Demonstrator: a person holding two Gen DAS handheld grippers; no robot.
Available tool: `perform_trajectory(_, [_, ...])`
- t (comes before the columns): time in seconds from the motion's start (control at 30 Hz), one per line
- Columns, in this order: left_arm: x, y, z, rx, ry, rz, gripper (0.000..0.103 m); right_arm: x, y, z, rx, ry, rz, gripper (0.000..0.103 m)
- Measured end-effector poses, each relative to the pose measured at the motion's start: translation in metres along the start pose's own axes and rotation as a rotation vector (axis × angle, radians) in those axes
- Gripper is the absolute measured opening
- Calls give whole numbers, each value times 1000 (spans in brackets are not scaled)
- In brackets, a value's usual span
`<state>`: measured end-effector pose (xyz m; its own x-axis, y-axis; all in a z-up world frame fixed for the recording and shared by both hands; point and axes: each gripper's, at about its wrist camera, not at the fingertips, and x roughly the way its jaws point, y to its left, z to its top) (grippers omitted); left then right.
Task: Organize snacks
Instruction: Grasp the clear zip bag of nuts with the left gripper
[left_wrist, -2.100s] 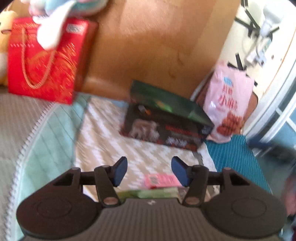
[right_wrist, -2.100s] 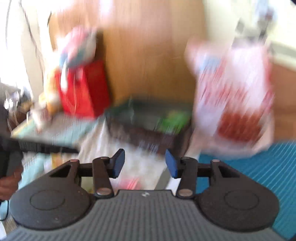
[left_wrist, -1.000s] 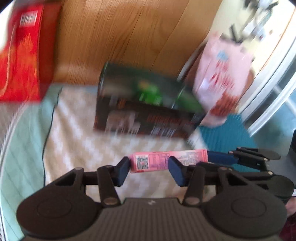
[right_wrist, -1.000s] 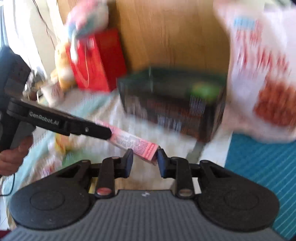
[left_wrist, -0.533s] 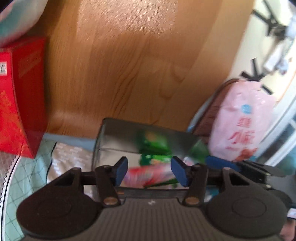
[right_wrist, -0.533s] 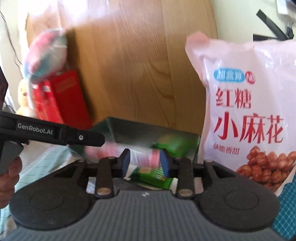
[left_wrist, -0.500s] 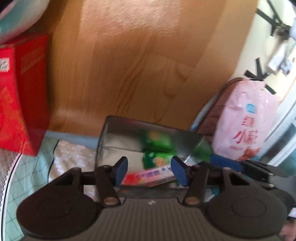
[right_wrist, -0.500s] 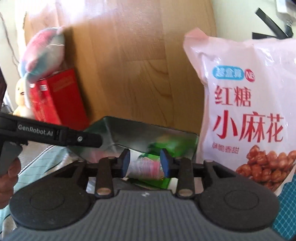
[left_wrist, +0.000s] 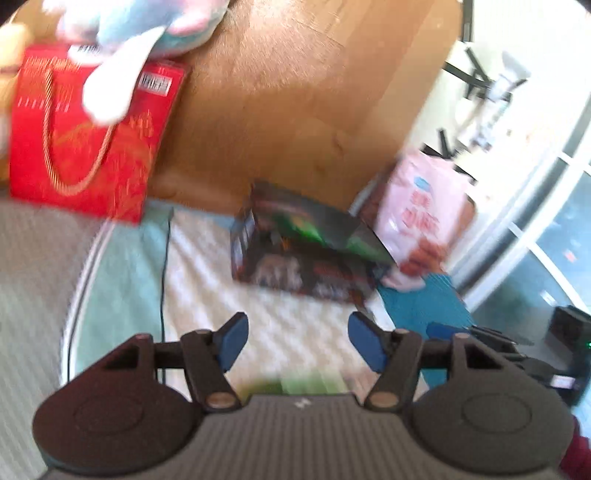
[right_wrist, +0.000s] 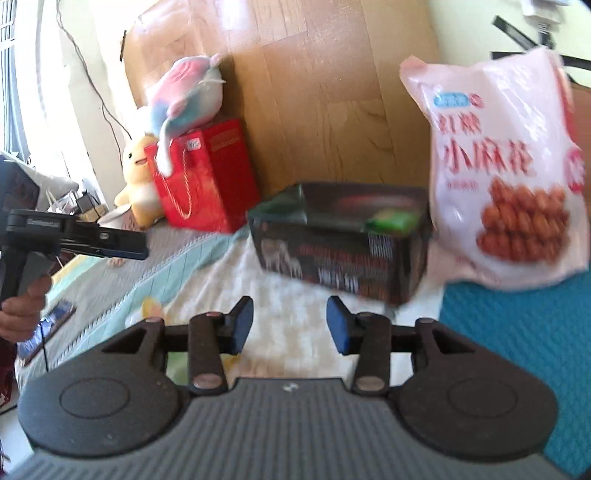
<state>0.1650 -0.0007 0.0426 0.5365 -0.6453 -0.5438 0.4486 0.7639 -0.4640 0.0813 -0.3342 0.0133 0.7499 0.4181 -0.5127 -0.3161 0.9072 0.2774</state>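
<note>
A dark open box (left_wrist: 306, 251) stands on the bed against the wooden headboard, with green snack packs (left_wrist: 303, 225) inside; it also shows in the right wrist view (right_wrist: 343, 243), with a green pack (right_wrist: 395, 221) in it. My left gripper (left_wrist: 297, 341) is open and empty, held back from the box. My right gripper (right_wrist: 290, 325) is open and empty in front of the box. A green packet (left_wrist: 306, 386) lies on the bed just under my left gripper. The left gripper also shows at the left of the right wrist view (right_wrist: 110, 243).
A large pink snack bag (right_wrist: 509, 173) leans to the right of the box. A red gift bag (left_wrist: 85, 144) with a plush toy (right_wrist: 188, 96) on top stands at the left. A teal mat (right_wrist: 517, 332) lies at the right. A small dark blue packet (right_wrist: 48, 325) lies at the far left.
Both grippers carried the pink snack box over the dark box and let it go there. Both have since drawn back, open and empty.
</note>
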Motion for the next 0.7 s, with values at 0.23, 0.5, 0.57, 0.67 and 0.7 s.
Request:
perform_trajectory(0.23, [-4,-29,-48,16,66,-167,61,-35,-11,-47,181,-23,-48,54])
perform_trajectory(0.5, [58,-75,-72,19,199,-124,72,-30,-21,-68,277,43,-8,61])
perform_trajectory(0.57, [69,-80,-77,3,234,-125,72,-28,-13,-73,232,67,33,68])
perform_trajectory(0.67, [73,-92,-80,41,236,-116,72,-34,2,-76,148,68,113,70])
perform_trajectory(0.7, [73,-95,-80,54,235,-106,72,-37,7,-77,111,62,121,71])
